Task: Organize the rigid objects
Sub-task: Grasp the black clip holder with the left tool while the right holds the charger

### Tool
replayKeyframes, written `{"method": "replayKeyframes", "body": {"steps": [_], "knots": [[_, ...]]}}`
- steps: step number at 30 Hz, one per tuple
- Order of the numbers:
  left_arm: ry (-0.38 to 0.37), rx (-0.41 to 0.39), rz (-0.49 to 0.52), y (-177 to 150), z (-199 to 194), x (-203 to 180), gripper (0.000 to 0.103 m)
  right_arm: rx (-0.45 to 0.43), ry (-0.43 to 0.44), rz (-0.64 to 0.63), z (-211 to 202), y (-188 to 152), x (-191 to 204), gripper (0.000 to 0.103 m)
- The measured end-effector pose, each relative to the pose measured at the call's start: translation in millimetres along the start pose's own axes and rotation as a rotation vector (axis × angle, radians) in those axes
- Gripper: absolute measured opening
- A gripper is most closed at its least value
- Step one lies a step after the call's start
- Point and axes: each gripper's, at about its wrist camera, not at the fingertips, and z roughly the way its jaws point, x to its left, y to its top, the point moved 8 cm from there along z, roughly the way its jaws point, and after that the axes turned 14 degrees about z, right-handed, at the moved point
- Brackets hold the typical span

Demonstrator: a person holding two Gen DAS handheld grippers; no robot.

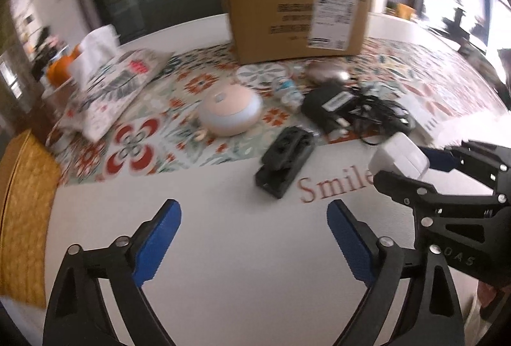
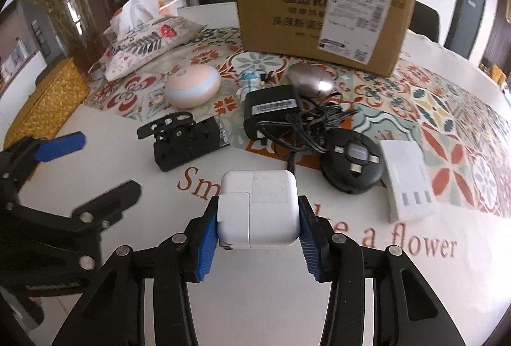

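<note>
My right gripper (image 2: 258,231) is shut on a white square power adapter (image 2: 259,207), held just above the white table near the front edge. It also shows in the left wrist view (image 1: 399,159), held by the right gripper (image 1: 424,164). My left gripper (image 1: 254,218) is open and empty over bare table, and appears at the left of the right wrist view (image 2: 105,160). Ahead lie a black clamp mount (image 2: 183,140), a black charger with tangled cable (image 2: 271,109), a round black cable hub (image 2: 353,165), a white battery charger (image 2: 408,183), a pink-and-blue round device (image 2: 193,85) and a metallic mouse (image 2: 311,79).
A cardboard box (image 2: 319,13) stands at the back on the patterned table runner (image 2: 447,122). A floral cushion (image 2: 150,42) with a tissue box (image 2: 137,10) lies back left. A woven yellow basket (image 2: 48,103) sits at the left table edge. A small figurine (image 2: 252,79) stands before the box.
</note>
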Motion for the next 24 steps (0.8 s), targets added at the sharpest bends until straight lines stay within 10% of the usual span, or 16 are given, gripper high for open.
{"method": "replayKeyframes", "body": {"steps": [24], "knots": [[-0.184, -0.049, 0.16, 31, 57, -17, 0.033, -0.03, -0.05, 0.159, 18, 5, -16, 0.046]]}}
